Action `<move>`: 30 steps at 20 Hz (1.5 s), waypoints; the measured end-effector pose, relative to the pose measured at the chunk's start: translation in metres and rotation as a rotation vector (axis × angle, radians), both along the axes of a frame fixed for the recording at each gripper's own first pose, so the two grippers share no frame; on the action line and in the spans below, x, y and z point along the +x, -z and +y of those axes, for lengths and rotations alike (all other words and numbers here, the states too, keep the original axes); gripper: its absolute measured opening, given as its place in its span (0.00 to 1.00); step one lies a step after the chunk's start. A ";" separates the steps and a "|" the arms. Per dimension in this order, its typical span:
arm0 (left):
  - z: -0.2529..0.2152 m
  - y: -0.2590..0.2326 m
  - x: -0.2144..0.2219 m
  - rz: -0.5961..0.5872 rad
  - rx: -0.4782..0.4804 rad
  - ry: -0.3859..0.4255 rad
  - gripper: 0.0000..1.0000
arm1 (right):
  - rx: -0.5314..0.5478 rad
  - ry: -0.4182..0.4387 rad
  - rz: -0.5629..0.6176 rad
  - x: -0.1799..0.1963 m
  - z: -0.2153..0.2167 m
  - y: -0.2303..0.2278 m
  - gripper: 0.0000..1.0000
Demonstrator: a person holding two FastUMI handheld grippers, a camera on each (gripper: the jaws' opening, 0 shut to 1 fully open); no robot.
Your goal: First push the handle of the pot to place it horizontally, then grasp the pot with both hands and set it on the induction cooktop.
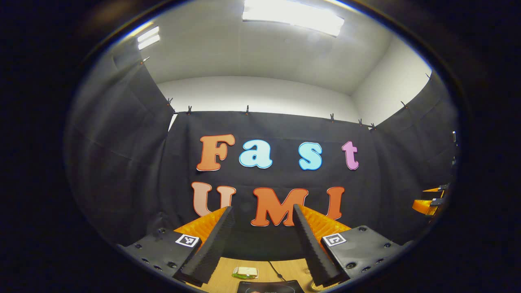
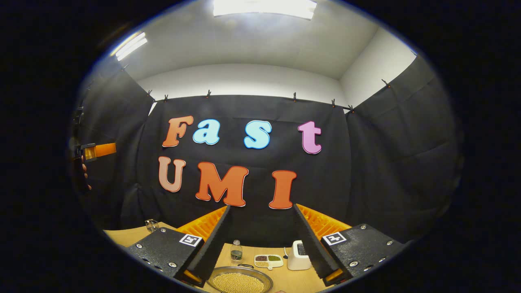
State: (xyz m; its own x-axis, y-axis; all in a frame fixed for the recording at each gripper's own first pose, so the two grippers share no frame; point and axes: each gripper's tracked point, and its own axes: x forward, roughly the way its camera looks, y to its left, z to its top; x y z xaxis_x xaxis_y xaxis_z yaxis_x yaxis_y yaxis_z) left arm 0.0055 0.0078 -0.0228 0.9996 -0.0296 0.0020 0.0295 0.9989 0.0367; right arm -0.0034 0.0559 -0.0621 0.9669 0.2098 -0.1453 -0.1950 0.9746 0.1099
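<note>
A shallow metal pot (image 2: 240,280) holding yellowish grains sits on the wooden table low in the right gripper view, with a small dark handle part (image 2: 244,266) at its far rim. My right gripper (image 2: 261,207) is open above and behind it, held high and pointing at the booth wall. My left gripper (image 1: 263,208) is open too, with nothing between its fingers. Below it, at the bottom edge, lies a dark flat panel (image 1: 270,287) that looks like the induction cooktop. Each gripper also shows far off in the other's view: right gripper (image 1: 431,201), left gripper (image 2: 95,151) with a hand under it.
Behind the pot stand a small bottle (image 2: 236,251), a divided dish of beans (image 2: 268,260) and a white appliance (image 2: 298,255). A glass (image 2: 151,224) stands at the table's far left. A green-and-white item (image 1: 245,272) and a thin cable (image 1: 276,272) lie by the dark panel.
</note>
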 end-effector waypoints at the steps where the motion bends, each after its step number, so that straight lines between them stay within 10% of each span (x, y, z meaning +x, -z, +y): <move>1: -0.002 0.001 0.000 -0.003 -0.001 0.003 0.95 | -0.001 -0.010 0.019 -0.001 0.004 0.009 0.92; 11: 0.015 0.016 0.000 0.014 -0.007 -0.020 0.95 | -0.023 -0.180 0.341 -0.034 0.058 0.138 0.88; 30: 0.038 0.022 -0.018 0.027 0.018 -0.082 0.94 | -0.002 -0.493 1.121 -0.154 0.169 0.358 0.23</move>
State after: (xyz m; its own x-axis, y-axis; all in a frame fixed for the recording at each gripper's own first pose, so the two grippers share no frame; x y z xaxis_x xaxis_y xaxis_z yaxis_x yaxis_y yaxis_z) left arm -0.0128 0.0460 -0.0449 0.9983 0.0524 -0.0247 -0.0510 0.9972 0.0552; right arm -0.1578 0.2245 -0.4198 0.1235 0.5165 -0.8473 -0.3416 0.8238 0.4524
